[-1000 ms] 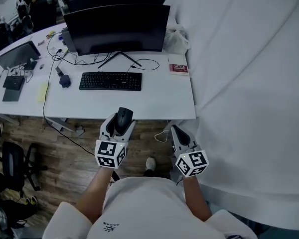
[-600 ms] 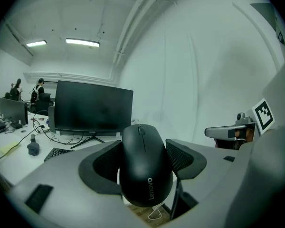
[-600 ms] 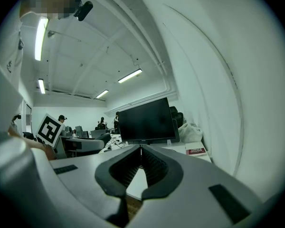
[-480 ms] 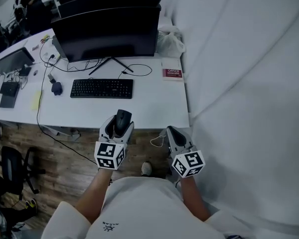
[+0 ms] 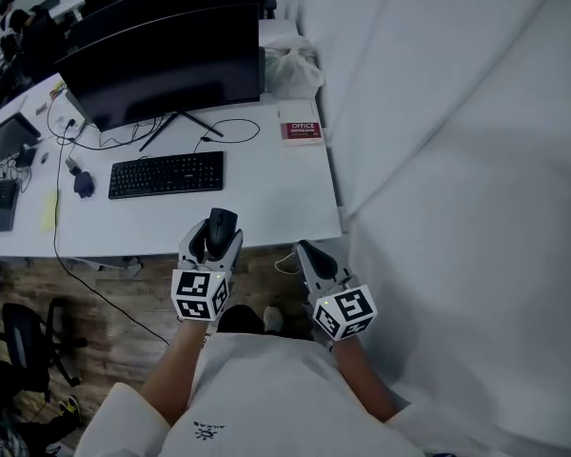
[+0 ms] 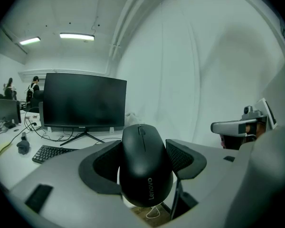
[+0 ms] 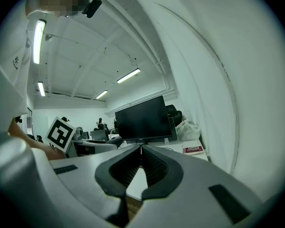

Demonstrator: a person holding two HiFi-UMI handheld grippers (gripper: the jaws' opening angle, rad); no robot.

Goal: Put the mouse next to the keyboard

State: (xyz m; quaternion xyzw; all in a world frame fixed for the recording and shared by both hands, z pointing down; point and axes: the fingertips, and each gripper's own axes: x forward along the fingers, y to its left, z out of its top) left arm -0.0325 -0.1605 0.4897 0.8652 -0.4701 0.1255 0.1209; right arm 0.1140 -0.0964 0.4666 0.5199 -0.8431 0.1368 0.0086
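Observation:
A black mouse (image 5: pixel 221 227) sits upright between the jaws of my left gripper (image 5: pixel 215 236), which is shut on it just in front of the white desk's (image 5: pixel 266 198) near edge. In the left gripper view the mouse (image 6: pixel 145 167) fills the gap between both pads (image 6: pixel 183 156). The black keyboard (image 5: pixel 166 174) lies on the desk ahead and to the left, under the monitor (image 5: pixel 162 65). My right gripper (image 5: pixel 305 251) hangs beside the left, off the desk's near right corner. Its jaws (image 7: pixel 141 148) meet at the tips with nothing between them.
A red book (image 5: pixel 302 130) and a white plastic bag (image 5: pixel 290 69) lie at the desk's right end. Cables and a small dark object (image 5: pixel 84 185) sit left of the keyboard. A white curtain (image 5: pixel 457 160) runs along the right. Office chairs (image 5: pixel 19 336) stand on the wooden floor at left.
The desk, keyboard and monitor have slid left and turned in the head view. Both grippers have shifted slightly left. The mouse stays in the left gripper.

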